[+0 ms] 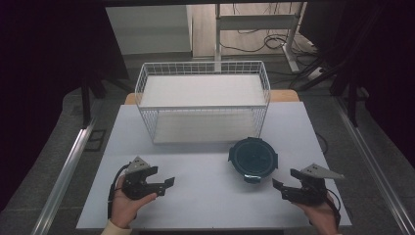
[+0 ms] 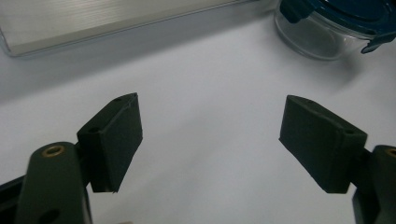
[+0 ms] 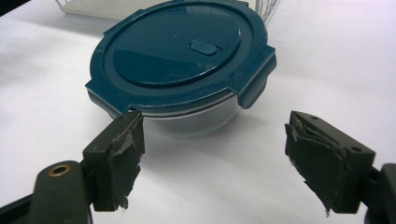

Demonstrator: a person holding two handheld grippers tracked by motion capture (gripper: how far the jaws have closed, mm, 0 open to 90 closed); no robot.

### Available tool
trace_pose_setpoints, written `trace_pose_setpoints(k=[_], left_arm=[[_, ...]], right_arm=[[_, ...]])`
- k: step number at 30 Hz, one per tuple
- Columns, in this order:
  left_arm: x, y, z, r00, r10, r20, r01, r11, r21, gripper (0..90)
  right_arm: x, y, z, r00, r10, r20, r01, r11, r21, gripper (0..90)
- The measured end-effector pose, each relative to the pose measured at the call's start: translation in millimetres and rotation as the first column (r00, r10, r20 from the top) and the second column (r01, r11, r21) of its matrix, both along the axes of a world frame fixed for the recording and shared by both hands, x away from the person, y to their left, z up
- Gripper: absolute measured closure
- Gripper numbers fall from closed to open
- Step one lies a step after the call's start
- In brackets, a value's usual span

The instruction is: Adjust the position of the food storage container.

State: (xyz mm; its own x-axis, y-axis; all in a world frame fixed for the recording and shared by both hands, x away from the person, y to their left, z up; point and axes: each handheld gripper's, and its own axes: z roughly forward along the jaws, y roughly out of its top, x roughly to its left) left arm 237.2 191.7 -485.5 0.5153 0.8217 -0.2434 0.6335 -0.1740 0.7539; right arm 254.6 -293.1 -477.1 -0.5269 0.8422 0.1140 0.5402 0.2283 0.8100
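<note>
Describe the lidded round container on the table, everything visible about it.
The container is a round, clear bowl, glass by the look, under a dark teal plastic lid with a small oval tab on top and side latches folded down. It stands upright on the white table, in front of the wire basket. Nothing touches it.

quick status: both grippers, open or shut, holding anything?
Left gripper: open, nothing between its fingers.
Right gripper: open, holding nothing; the lidded container sits just ahead of it.

White table [image 1: 205,191] on grey floor [image 1: 63,132]; cables [image 1: 274,41] behind.
</note>
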Motion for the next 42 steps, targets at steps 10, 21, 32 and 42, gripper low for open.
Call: trace_pose_setpoints(k=[10, 21, 32, 42], left_arm=[[-0.1, 1.5, 0.3, 1.0000, -0.008, 0.003, 0.008, 1.0000, -0.003, 20.7], [0.3, 2.0, 0.7, 0.9999, -0.004, -0.015, 0.003, 0.9995, -0.032, 20.9], [1.1, 3.0, -0.4, 0.9996, 0.009, -0.026, -0.009, 0.9997, -0.025, 20.9], [1.7, 6.3, 1.7, 0.9997, 0.000, -0.026, -0.001, 0.9994, -0.034, 21.3]], right_arm=[[0.9, -0.5, -0.8, 0.9999, -0.002, -0.017, 0.002, 1.000, -0.014, 22.6], [2.1, -1.7, -2.0, 0.9996, -0.007, -0.026, 0.006, 1.000, -0.016, 23.5], [3.6, -3.1, 4.0, 0.9984, -0.036, -0.044, 0.036, 0.999, 0.000, 25.2], [15.7, -3.0, 15.4, 0.9951, -0.043, -0.089, 0.042, 0.999, -0.016, 31.7]])
